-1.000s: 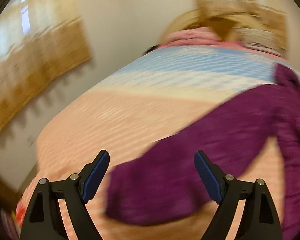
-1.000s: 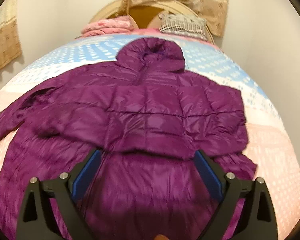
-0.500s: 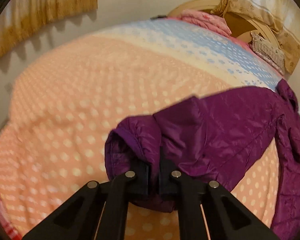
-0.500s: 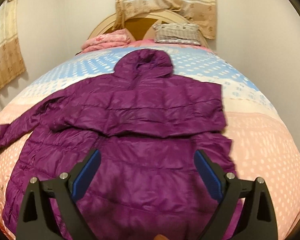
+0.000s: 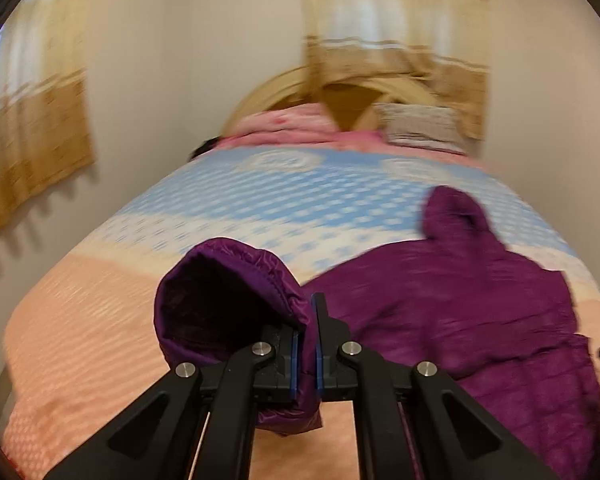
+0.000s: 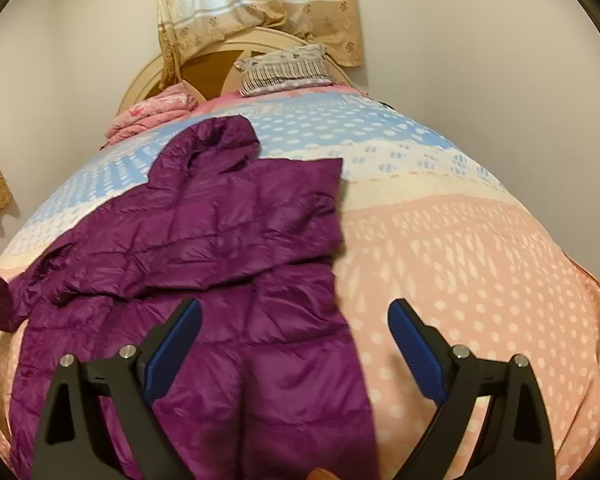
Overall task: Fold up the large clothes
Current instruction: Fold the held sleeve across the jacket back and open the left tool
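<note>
Already pinching the sleeve cuff (image 5: 236,304) of the purple jacket (image 6: 228,240) in left gripper (image 5: 305,344); right gripper (image 6: 294,354) spread, empty, above jacket hem. Slick cuff could slip free mid-fold.

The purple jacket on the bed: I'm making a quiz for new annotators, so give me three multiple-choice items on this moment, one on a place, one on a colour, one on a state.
1. Where does the jacket's hood lie?
A. on the blue band of the bedspread
B. on the grey pillow
C. off the bed's foot

2. What colour are the gripper pads?
A. red
B. blue
C. white

3. What is the left gripper doing?
A. standing open over the bedspread
B. shut on nothing
C. shut on the sleeve cuff

Answers: 1 A, the hood sits on the blue dotted bedspread; 2 B, blue pads line the fingers; 3 C, the sleeve cuff is pinched between the pads.
</note>
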The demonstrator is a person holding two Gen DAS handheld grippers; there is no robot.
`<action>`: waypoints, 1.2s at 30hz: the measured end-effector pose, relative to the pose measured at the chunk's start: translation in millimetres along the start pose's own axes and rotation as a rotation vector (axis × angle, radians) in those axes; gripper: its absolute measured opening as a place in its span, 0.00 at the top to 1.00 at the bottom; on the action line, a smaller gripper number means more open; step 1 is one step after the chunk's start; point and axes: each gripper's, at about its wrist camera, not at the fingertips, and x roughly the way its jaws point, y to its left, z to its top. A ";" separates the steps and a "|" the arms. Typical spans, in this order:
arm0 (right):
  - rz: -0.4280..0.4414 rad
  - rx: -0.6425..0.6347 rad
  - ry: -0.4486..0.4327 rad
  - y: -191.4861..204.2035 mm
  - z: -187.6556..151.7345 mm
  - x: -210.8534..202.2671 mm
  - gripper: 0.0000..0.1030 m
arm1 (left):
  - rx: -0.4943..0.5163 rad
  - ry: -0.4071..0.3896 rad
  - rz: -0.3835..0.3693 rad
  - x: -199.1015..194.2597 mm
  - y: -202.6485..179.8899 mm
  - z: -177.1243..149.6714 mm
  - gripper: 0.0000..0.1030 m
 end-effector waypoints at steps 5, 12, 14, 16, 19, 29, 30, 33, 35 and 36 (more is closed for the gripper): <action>-0.022 0.005 0.024 -15.1 -9.8 3.0 0.07 | 0.116 -0.035 -0.112 6.8 -97.2 11.3 0.96; -0.030 0.024 0.053 -28.4 -21.2 10.2 0.07 | 0.276 -0.041 -0.245 6.7 -217.6 -12.1 0.95; -0.033 0.023 0.064 -30.1 -25.8 13.8 0.07 | 0.304 -0.039 -0.264 7.4 -239.1 -19.5 0.94; -0.030 0.024 0.073 -31.3 -29.9 16.7 0.07 | 0.337 -0.030 -0.257 9.4 -256.9 -26.4 0.87; -0.028 0.029 0.087 -33.5 -33.9 20.6 0.07 | 0.371 -0.089 -0.230 0.7 -273.8 -31.0 0.47; -0.032 0.030 0.071 -25.6 -14.1 3.9 0.07 | 0.442 -0.253 -0.123 -21.5 -243.0 -32.7 0.03; -0.022 0.026 0.056 -21.4 -7.1 -1.8 0.07 | 0.426 -0.237 -0.113 -16.4 -230.7 -31.8 0.03; 0.040 0.015 0.035 0.1 15.1 -9.6 0.07 | 0.380 -0.166 -0.047 9.0 -192.8 -32.2 0.03; 0.100 0.010 0.058 19.1 25.2 -2.0 0.07 | 0.336 -0.111 -0.022 24.6 -169.3 -34.4 0.03; 0.123 0.006 0.068 28.2 28.3 2.8 0.07 | 0.312 -0.084 -0.009 32.0 -158.1 -36.5 0.03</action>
